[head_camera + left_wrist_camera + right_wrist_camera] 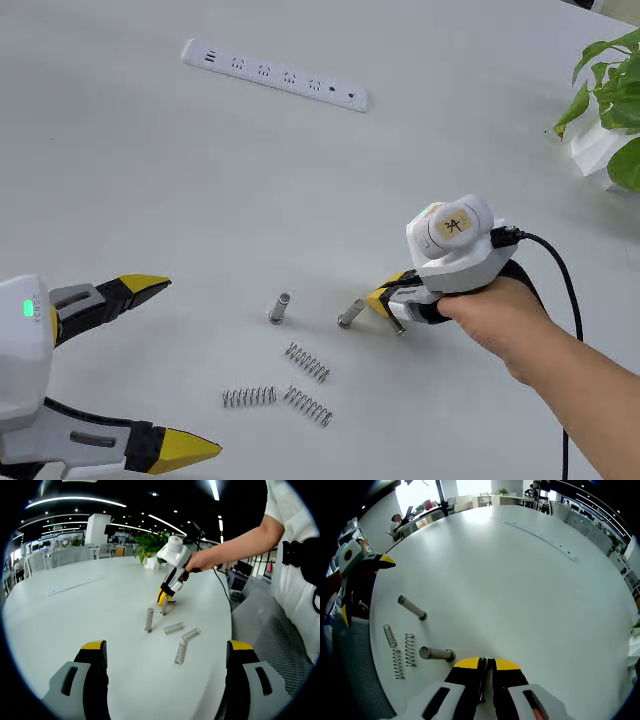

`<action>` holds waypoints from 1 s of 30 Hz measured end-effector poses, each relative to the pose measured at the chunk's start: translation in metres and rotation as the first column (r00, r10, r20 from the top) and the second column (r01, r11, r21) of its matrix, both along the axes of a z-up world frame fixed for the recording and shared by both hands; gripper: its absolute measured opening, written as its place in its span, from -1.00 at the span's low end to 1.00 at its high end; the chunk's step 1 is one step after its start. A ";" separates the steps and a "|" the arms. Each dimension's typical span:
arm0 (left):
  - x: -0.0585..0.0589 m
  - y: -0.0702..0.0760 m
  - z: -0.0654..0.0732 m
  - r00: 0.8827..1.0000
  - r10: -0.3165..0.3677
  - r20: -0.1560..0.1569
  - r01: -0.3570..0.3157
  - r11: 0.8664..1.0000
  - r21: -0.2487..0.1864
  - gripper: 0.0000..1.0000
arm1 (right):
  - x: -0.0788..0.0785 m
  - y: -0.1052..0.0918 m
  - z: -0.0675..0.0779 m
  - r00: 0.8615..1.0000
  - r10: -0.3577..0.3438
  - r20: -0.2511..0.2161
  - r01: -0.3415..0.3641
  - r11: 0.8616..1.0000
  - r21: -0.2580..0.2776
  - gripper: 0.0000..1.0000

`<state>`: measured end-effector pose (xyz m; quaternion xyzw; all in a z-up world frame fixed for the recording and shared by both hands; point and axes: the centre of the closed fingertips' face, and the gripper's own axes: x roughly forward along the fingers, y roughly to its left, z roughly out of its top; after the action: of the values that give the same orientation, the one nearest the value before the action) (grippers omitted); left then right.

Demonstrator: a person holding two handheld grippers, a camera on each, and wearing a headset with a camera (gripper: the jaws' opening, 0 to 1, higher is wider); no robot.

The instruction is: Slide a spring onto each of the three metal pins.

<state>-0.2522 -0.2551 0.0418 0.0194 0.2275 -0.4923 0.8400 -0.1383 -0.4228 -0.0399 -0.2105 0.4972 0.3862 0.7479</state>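
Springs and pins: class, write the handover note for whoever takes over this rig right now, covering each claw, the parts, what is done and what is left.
Left claw: open, empty, held low at the near left.
Right claw: shut, tips down at the table, apparently gripping the third pin.
Two other pins stand upright on the table, both bare.
Three springs lie loose just in front of them.
Done: no spring is on a pin.
Left: all three springs onto the pins.
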 end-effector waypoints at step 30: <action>-0.001 -0.002 0.000 1.000 -0.007 0.003 0.007 1.000 0.004 0.97 | -0.006 -0.003 0.006 1.000 0.003 0.004 -0.003 1.000 0.018 -0.93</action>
<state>-0.2532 -0.2570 0.0418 0.0226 0.2273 -0.4946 0.8386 -0.1448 -0.4259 -0.0343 -0.2052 0.4919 0.3915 0.7501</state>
